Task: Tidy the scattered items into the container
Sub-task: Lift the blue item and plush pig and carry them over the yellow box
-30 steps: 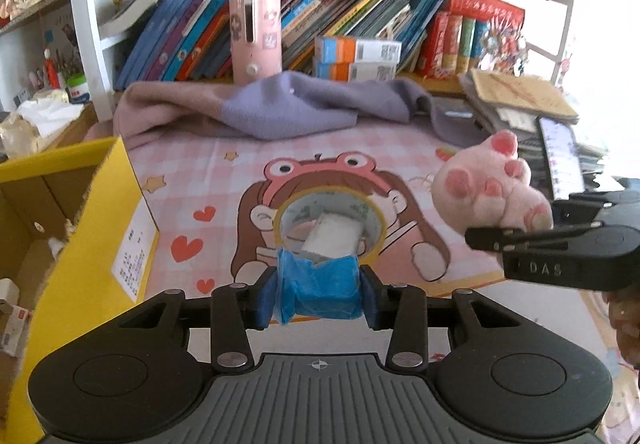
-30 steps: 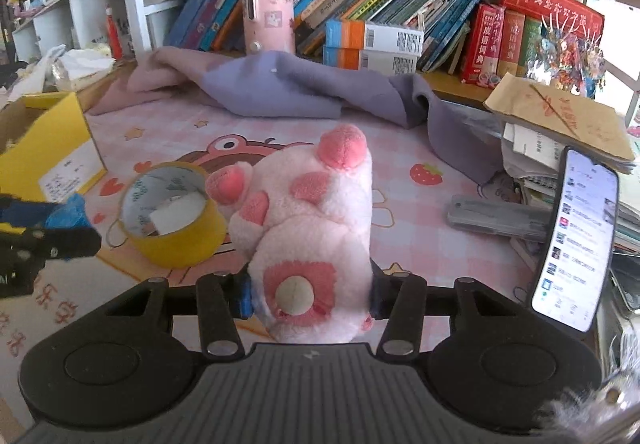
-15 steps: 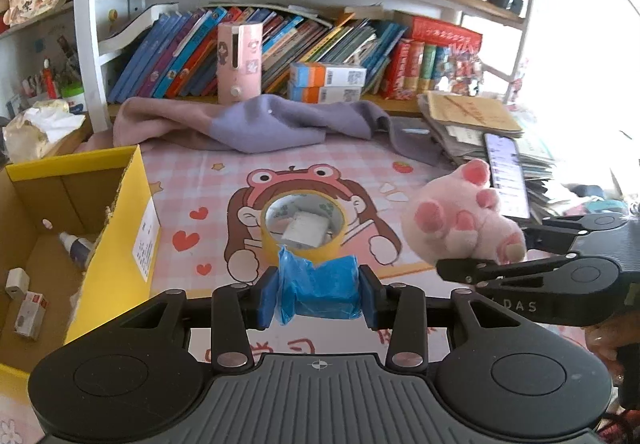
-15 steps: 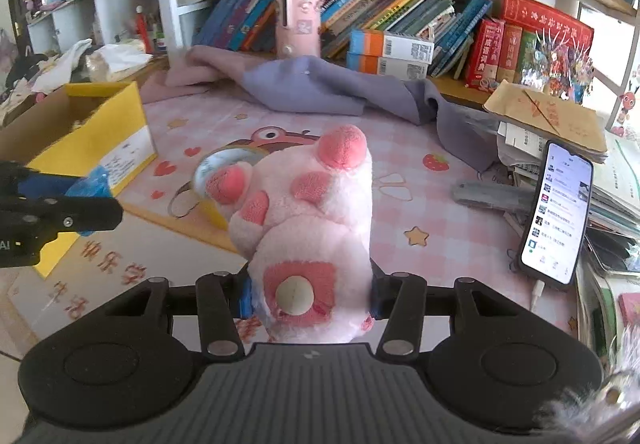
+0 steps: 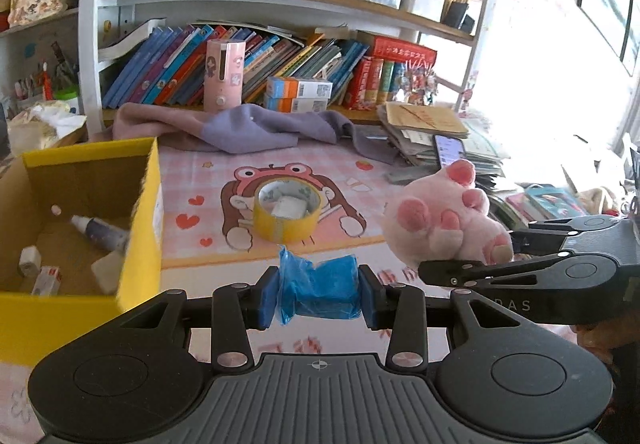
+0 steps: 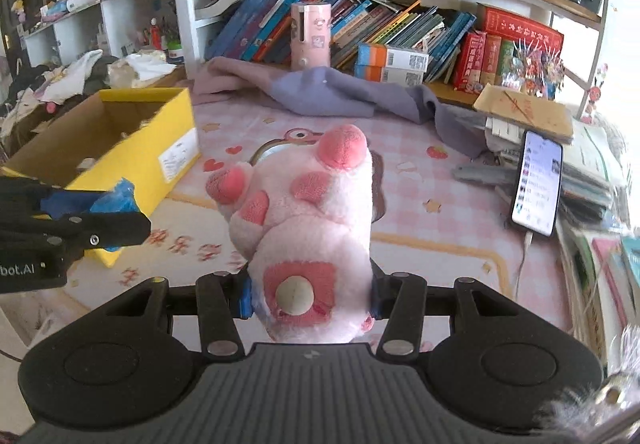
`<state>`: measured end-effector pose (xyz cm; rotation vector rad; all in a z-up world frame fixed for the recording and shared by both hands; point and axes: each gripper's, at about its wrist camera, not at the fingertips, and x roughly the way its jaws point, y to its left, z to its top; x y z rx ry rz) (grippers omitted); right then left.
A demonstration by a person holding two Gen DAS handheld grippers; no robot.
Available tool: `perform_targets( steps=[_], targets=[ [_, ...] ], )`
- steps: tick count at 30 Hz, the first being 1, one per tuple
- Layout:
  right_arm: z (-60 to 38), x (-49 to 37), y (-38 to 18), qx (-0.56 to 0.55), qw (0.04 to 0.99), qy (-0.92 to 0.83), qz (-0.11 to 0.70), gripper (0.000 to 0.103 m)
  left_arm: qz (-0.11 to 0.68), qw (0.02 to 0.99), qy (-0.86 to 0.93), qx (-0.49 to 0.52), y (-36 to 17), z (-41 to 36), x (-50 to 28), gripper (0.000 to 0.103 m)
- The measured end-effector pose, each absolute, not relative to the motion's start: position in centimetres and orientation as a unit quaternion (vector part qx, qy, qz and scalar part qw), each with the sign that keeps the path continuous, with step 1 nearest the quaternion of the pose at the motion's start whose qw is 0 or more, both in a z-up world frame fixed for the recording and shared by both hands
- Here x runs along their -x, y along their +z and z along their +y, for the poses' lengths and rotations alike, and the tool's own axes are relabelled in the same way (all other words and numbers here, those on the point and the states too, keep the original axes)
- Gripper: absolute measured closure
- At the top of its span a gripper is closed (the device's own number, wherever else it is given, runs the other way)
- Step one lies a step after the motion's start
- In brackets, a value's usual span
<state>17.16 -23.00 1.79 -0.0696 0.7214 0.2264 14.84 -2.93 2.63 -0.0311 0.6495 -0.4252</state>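
Clearly the tidying is partway through. The yellow box [image 5: 138,180] already holds a small bottle [image 5: 102,232], a white block [image 5: 108,274] and a couple of little packets [image 5: 38,272] on its cardboard floor, with plenty of room left. Two more items are in the air, not yet over the box: the left claw [image 5: 318,294] is closed on a crumpled blue packet [image 5: 318,290], pads pressing both sides, just beside the box's near corner; the right claw [image 6: 310,290] is clamped around the base of a pink plush paw [image 6: 304,212], which hangs over the table further from the box, to its right. One scattered item is still lying on the pink mat [image 5: 360,172]: a yellow tape roll [image 5: 286,214], with something white inside its ring. So what remains, by my reading, is to drop both carried items in and then fetch the tape. The phone [image 6: 538,182], purple cloth [image 5: 256,128] and books at the back look like fixtures rather than clutter, though I cannot be sure.
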Motion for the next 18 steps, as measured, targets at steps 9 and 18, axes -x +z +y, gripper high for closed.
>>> perform_targets(
  steps=[9, 18],
  targets=[
    [-17.9, -12.0, 3.4, 0.046, 0.932, 0.119, 0.339, 0.056, 0.298, 0.931, -0.206, 0.032, 3.5, 1.9, -10.0, 0.064],
    [-12.9, -7.2, 4.1, 0.05, 0.934, 0.131, 0.327, 0.056, 0.284, 0.938, -0.197, 0.04, 4.0, 6.8, -6.3, 0.064]
  ],
)
